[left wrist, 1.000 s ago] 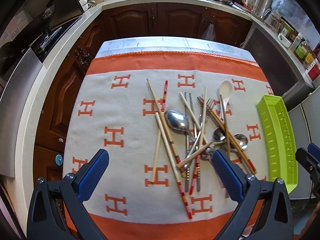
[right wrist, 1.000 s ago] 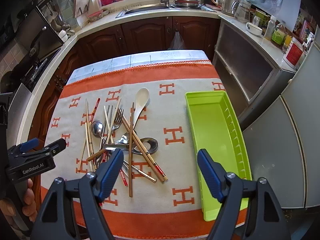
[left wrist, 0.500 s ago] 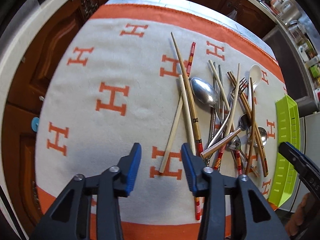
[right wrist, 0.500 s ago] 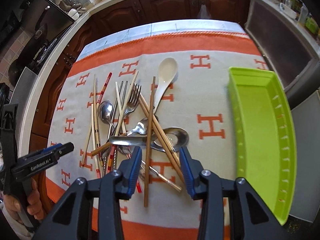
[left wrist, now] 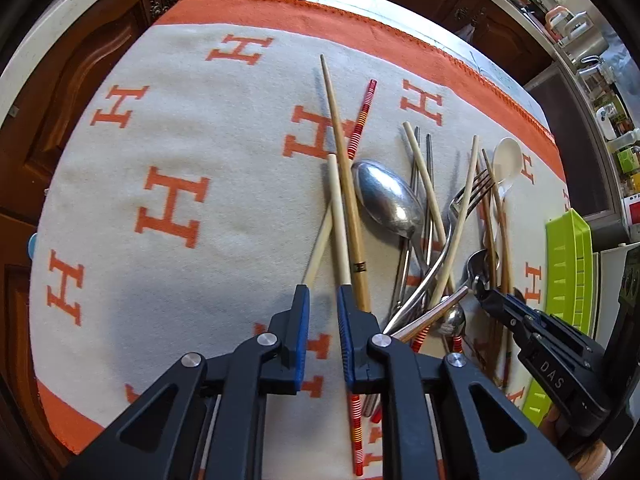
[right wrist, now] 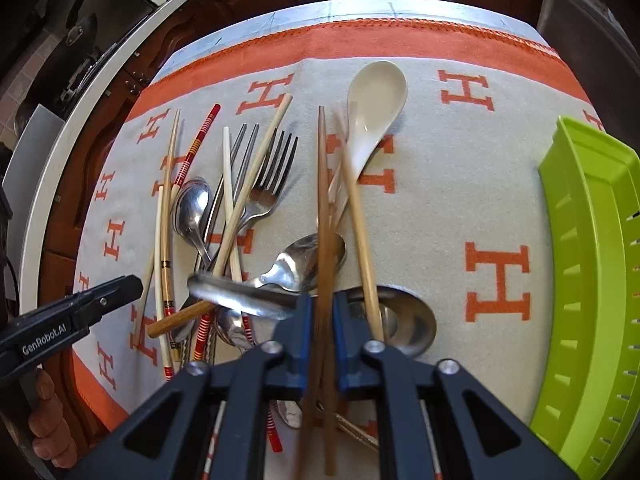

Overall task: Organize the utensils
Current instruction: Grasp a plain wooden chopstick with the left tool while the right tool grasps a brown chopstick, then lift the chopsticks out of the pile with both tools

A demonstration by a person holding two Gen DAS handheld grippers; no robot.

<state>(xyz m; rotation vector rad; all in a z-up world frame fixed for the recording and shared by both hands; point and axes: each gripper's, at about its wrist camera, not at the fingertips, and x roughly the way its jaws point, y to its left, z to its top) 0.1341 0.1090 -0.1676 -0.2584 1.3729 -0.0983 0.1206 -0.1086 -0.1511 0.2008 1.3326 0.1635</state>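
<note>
both grippers point steeply down at the pile of utensils on the cloth-covered bench (right wrist: pixel 460 184). our right gripper (right wrist: pixel 322 312) has its jaws closing on a dark brown chopstick (right wrist: pixel 322 184) that runs straight away from its fingertips; the stick sits between the blue pads and looks pinched, though it is blurred there. our left gripper (left wrist: pixel 322 308) is closing too, its jaws nearly clenched, and we see only cloth in the narrow gap, so it grasps nothing; a pale chopstick (left wrist: pixel 338 220) lies just off its right pad, touching or almost so.

we judge this to be the first pick: taking single chopsticks out of the tangle. the next move calls for lifting the brown stick cleanly, since it crosses a steel spoon (right wrist: pixel 304 260) and lies beside a bamboo stick (right wrist: pixel 360 220), which could drag along. the left gripper would need to reopen and shift right to catch the pale stick.

the green tray (right wrist: pixel 592 264) stands well off to the right of the right gripper, apart from the pile, and nothing lies in the part we can see.
</note>
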